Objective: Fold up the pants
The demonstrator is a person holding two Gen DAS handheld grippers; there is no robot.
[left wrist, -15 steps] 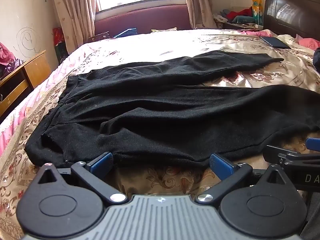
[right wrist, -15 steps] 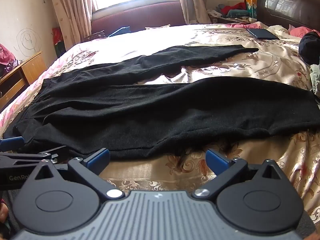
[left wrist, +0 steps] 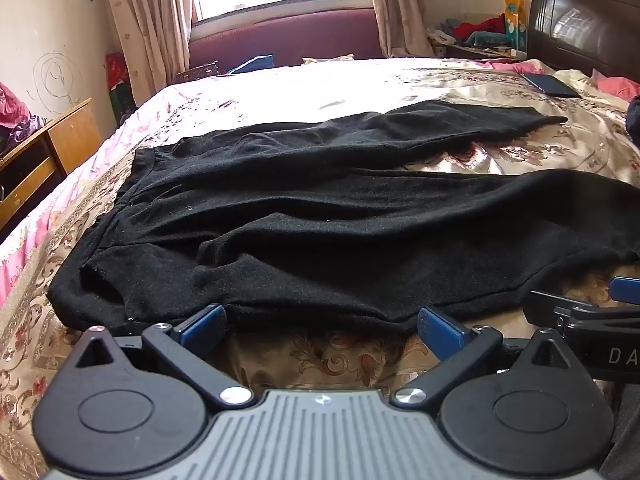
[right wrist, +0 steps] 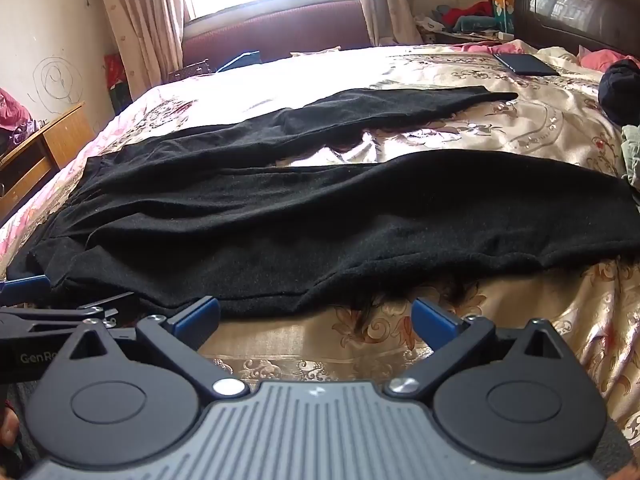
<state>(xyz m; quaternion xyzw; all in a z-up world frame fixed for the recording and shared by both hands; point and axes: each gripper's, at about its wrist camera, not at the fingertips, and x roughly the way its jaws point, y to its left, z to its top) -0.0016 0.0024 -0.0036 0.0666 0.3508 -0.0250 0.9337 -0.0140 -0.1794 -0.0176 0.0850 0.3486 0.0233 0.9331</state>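
Note:
Black pants [left wrist: 320, 224] lie spread flat on the bed, waistband to the left, both legs running right and splayed apart. They also show in the right wrist view [right wrist: 320, 216]. My left gripper [left wrist: 320, 322] is open and empty at the near hem edge, by the hip part. My right gripper [right wrist: 316, 314] is open and empty at the near edge of the closer leg. The right gripper shows at the left view's right edge [left wrist: 588, 312]; the left gripper shows at the right view's left edge [right wrist: 52, 312].
The bed has a floral satin cover [left wrist: 340, 356]. A dark tablet [right wrist: 524, 65] lies at the far right, near a dark headboard [right wrist: 580, 4]. A black bundle [right wrist: 620, 88] and other clothes sit at the right edge. A wooden cabinet [left wrist: 48, 152] stands left.
Both grippers have moved slightly closer to the near edge of the pants. The pants have not moved.

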